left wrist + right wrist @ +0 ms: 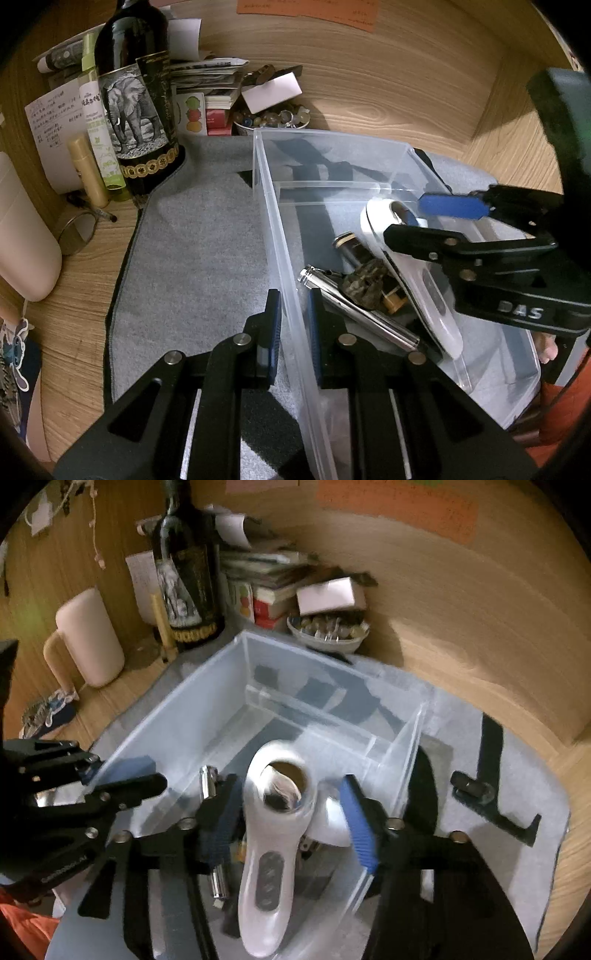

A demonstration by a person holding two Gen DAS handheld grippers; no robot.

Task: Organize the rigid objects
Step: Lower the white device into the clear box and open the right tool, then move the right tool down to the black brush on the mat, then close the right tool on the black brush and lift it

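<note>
A clear plastic bin (pixel 280 236) stands on a grey cloth (pixel 192 251). My left gripper (pixel 293 306) is shut on the bin's left wall, one finger on each side. In the bin lie a white handheld device (pixel 413 273), a silver metal tube (pixel 354 306), a dark gold-rimmed tube (pixel 351 245) and a dark lumpy object (pixel 364 284). My right gripper (pixel 291 823) is open above the bin, its fingers either side of the white device (pixel 269 849), apart from it. The right gripper also shows in the left wrist view (pixel 424 221).
A dark elephant-label bottle (pixel 136 99), a green spray bottle (pixel 98 122), a gold tube (pixel 86 170) and a pink jug (pixel 90 635) stand at the back left. Stacked books (pixel 210 85) and a bowl of beads (pixel 328 627) sit behind the bin. A black clip (pixel 491 801) lies at right.
</note>
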